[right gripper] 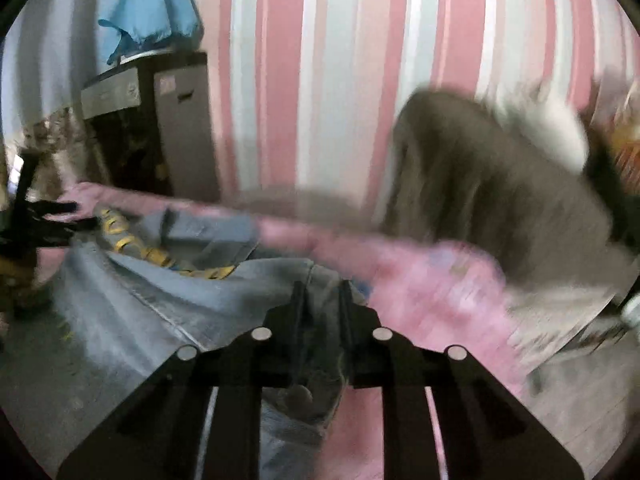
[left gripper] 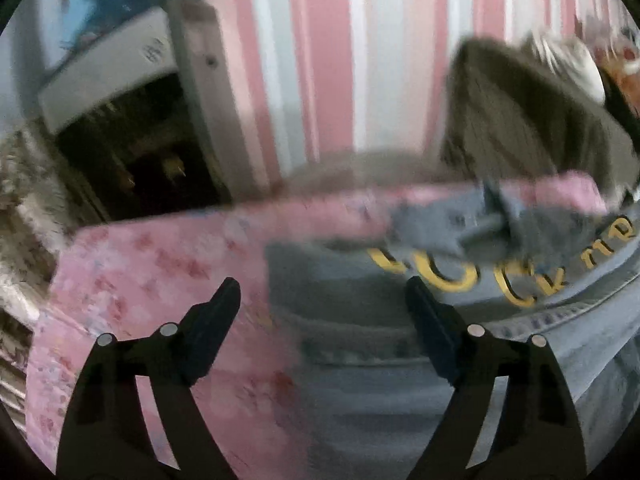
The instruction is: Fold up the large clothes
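While yellow lettering (left gripper: 500,276) blurs unreadably, right tongs (right gripper: 320,300) pinch the denim garment (right gripper: 160,300).

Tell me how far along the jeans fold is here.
Early. Done: the jeans lie on the pink sheet, yellow lettering up, bunched rather than folded flat. In hand: the right gripper is shut on a denim edge; the left gripper is open, holding nothing. Left: the folds themselves.
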### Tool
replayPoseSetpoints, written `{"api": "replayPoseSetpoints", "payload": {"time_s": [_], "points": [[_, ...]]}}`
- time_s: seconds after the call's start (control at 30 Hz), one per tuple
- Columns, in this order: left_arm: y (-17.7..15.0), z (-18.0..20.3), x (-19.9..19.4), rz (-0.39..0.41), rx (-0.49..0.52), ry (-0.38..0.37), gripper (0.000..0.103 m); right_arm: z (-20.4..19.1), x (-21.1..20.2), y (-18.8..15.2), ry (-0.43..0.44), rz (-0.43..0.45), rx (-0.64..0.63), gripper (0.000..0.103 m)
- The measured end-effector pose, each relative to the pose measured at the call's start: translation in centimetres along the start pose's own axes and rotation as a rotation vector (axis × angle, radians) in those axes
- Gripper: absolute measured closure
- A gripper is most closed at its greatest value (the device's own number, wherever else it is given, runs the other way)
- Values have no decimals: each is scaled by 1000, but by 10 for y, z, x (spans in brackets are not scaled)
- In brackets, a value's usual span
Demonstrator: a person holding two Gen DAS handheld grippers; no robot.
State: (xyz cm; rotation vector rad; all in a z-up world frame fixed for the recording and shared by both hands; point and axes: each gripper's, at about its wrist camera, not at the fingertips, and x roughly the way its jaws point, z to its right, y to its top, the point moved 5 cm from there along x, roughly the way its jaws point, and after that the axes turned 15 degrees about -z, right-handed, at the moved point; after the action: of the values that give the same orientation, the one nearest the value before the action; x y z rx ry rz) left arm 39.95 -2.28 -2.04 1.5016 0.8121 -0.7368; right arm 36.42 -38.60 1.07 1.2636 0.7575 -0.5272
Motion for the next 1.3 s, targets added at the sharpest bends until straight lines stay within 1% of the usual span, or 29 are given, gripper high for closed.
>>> {"api": "replayPoseSetpoints", "payload": {"time_s": [0.03, 0.07, 0.1, 0.13, 0.17, 0.2, 0.23, 0.27, 0.3, 0.33, 0.37, 0.4, 0.47, 0.5, 0.53, 0.6, 0.67, 0.73, 0.8, 0.83, 0.9, 0.93, 0.97, 1.03, 1.1, 1.17, 1.23, 1.3], "points": [[3, -2, -3, 19, -10, 10, 18, -2, -1, 7, -45, 36, -23, 87], [6, -2, -4, 23, -12, 14, 18, -3, 4, 10, -68, 36, -38, 86], [7, -1, -1, 9, -7, 16, 18, -5, 14, 11, -87, 8, -51, 85], [7, 1, 8, -22, 5, 25, 18, -6, 31, 11, -89, -51, -50, 80], [5, 3, 15, -45, 11, 42, 18, -4, 52, 5, -89, -127, -30, 65], [2, 3, 24, -65, 12, 53, 18, -2, 68, -1, -84, -190, -8, 57], [-2, 3, 34, -91, 13, 53, 17, 3, 84, -10, -69, -259, 34, 43], [-5, 3, 40, -106, 13, 55, 16, 8, 88, -14, -57, -265, 69, 35], [-8, 1, 47, -120, 15, 60, 10, 10, 88, -18, -50, -262, 89, 32], [-12, -1, 55, -120, 18, 75, 5, 14, 89, -22, -39, -271, 111, 26], [-16, -3, 60, -120, 20, 80, 4, 15, 88, -25, -38, -279, 113, 19], [-18, -5, 63, -123, 14, 75, 3, 15, 88, -28, -36, -288, 109, 17], [-20, -10, 57, -106, -13, 30, 6, 17, 77, -36, -23, -278, 118, 16], [-21, -11, 50, -90, -7, 7, 10, 19, 70, -37, -12, -261, 134, 16], [-27, -10, 37, -76, 16, -29, 11, 19, 56, -43, -5, -235, 143, 15], [-40, -10, 15, -37, 31, -47, 11, 18, 34, -57, -24, -208, 126, 15], [-67, -18, -18, -3, 11, -86, 10, 8, 6, -80, 18, -174, 105, 13], [-101, -26, -53, 27, -16, -112, 6, -5, -22, -111, 66, -150, 97, 11], [-135, -31, -83, 48, -16, -113, 3, -15, -46, -136, 81, -131, 93, 11], [-161, -36, -102, 56, -20, -104, 3, -19, -57, -150, 93, -123, 102, 10], [-194, -42, -121, 55, -37, -106, 3, -28, -80, -183, 134, -122, 131, 9], [-215, -46, -131, 53, -51, -114, 3, -33, -90, -203, 152, -129, 159, 8], [-233, -49, -136, 37, -60, -119, 3, -37, -97, -216, 164, -131, 168, 8], [-269, -51, -145, 13, -82, -106, 3, -48, -106, -242, 142, -145, 164, 8], [-293, -50, -145, -18, -100, -93, 3, -56, -112, -261, 135, -151, 173, 8], [-306, -46, -143, -29, -108, -93, 3, -61, -112, -273, 157, -153, 190, 8], [-317, -38, -139, -55, -105, -89, 3, -61, -108, -282, 146, -162, 194, 8], [-322, -34, -142, -48, -106, -87, 3, -62, -110, -284, 129, -157, 198, 8]]}}
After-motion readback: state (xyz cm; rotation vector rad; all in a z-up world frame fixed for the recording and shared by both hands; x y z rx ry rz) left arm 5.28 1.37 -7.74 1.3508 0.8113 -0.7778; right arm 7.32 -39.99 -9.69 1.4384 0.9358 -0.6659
